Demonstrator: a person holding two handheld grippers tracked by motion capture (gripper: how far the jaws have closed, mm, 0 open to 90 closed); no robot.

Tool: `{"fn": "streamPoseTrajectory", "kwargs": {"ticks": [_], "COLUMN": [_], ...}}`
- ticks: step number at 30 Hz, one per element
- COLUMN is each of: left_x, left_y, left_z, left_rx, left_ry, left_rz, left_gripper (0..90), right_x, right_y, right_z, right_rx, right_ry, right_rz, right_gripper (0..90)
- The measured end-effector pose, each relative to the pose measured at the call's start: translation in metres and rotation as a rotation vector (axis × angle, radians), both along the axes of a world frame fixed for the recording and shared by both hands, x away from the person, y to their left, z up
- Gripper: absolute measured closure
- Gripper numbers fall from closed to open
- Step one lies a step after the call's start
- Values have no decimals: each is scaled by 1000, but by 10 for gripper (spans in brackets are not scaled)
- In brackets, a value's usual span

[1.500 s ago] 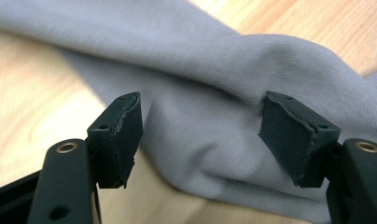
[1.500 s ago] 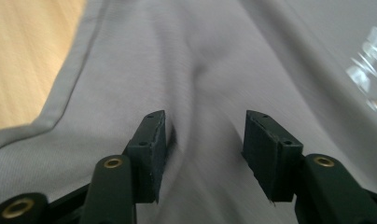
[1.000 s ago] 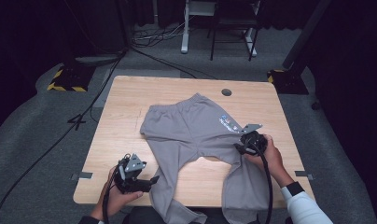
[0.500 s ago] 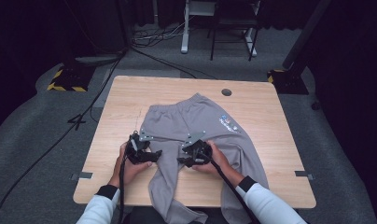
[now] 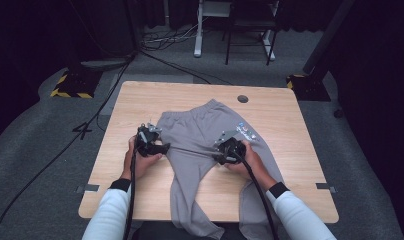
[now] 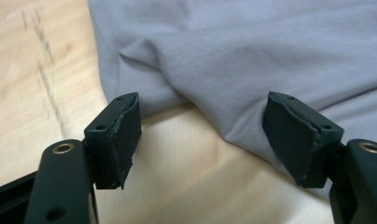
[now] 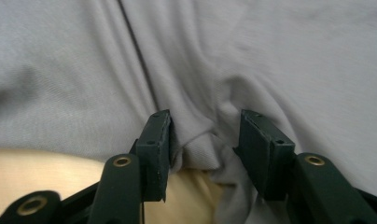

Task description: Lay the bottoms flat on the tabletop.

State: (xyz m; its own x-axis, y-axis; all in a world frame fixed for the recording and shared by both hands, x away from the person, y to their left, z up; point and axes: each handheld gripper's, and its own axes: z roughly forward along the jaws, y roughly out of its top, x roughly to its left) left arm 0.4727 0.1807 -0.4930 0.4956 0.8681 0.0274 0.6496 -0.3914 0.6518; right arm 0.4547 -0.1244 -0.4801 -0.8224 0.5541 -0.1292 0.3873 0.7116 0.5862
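Grey pants lie flat on the wooden table, waistband away from me and legs hanging over the near edge. My left gripper is at the pants' left side, jaws wide apart. In the left gripper view a folded edge of the cloth runs between the pads without touching them. My right gripper points at the crotch. In the right gripper view the jaws stand half apart and have just been closing, with a small bunched fold of cloth between the pads.
A round cable hole sits in the table's far right part. A small printed logo marks the pants near my right hand. Bare wood lies to the left. Dark floor, cables and furniture legs surround the table.
My left hand has moved away from the near edge up to the pants' left side. My right hand has moved left from the right leg to the crotch.
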Motion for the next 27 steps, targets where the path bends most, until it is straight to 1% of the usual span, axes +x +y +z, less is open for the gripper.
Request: {"fn": "streamPoseTrajectory", "kwargs": {"ticks": [1,2,3,4,5,6,7,8,9,10,11,12,13,14,15,16,17,18,19,20,21,22,23,24,25,26,27], "left_x": [4,10,15,18,22,27,32,37,39,41,42,41,40,37,31,24,14,2,-10,-23,-36,-50,-63,-71,-80,-89,-93], "left_y": [-2,-5,-9,-10,-12,-13,-14,-15,-17,-22,-27,-31,-35,-38,-40,-43,-47,-51,-56,-62,-70,-77,-82,-87,-92,-97,-98], "left_z": [1,1,2,3,3,4,5,6,6,8,9,11,12,14,17,20,23,27,30,32,32,33,31,28,24,18,15], "left_rx": [1,-7,8,20,38,47,39,26,27,56,88,102,136,145,110,62,38,15,-21,-43,-33,-29,-40,-31,0,20,23], "left_ry": [9,18,21,21,12,20,39,64,75,72,57,50,38,25,23,8,-8,-29,-45,-36,-37,-49,-67,-64,-64,-56,-51], "left_rz": [2,7,14,19,20,30,53,63,65,63,65,60,71,62,38,3,-32,-69,-116,-165,-197,-233,-273,-290,-307,-330,-340], "left_gripper": [283,283,282,282,282,281,268,244,233,233,239,230,256,283,255,240,244,241,240,240,239,231,226,234,240,240,240], "right_x": [3,4,7,11,13,17,22,25,29,32,35,37,40,42,43,42,41,37,34,30,25,20,13,6,1,-6,-17], "right_y": [-2,-3,-5,-8,-10,-13,-17,-20,-22,-24,-26,-27,-29,-30,-33,-34,-36,-37,-38,-37,-37,-37,-37,-37,-37,-39,-41], "right_z": [0,0,1,1,1,1,1,1,1,1,0,1,1,0,0,1,2,3,4,6,9,12,16,19,22,25,29], "right_rx": [-25,-33,-47,-51,-53,-51,-44,-53,-60,-63,-73,-93,-104,-114,-124,-125,-108,-88,-86,-80,-54,-25,-16,-4,17,40,75], "right_ry": [-29,-41,-56,-61,-62,-58,-47,-50,-59,-69,-90,-103,-112,-122,-128,-126,-117,-114,-128,-132,-119,-115,-124,-118,-105,-105,-83], "right_rz": [-21,-33,-44,-57,-72,-88,-116,-124,-139,-151,-164,-178,-197,-219,-226,-238,-237,-223,-210,-204,-188,-155,-128,-100,-66,-43,-31], "right_gripper": [539,539,539,539,539,537,531,530,530,530,530,528,529,530,529,516,514,513,507,492,474,465,456,429,422,425,422]}}
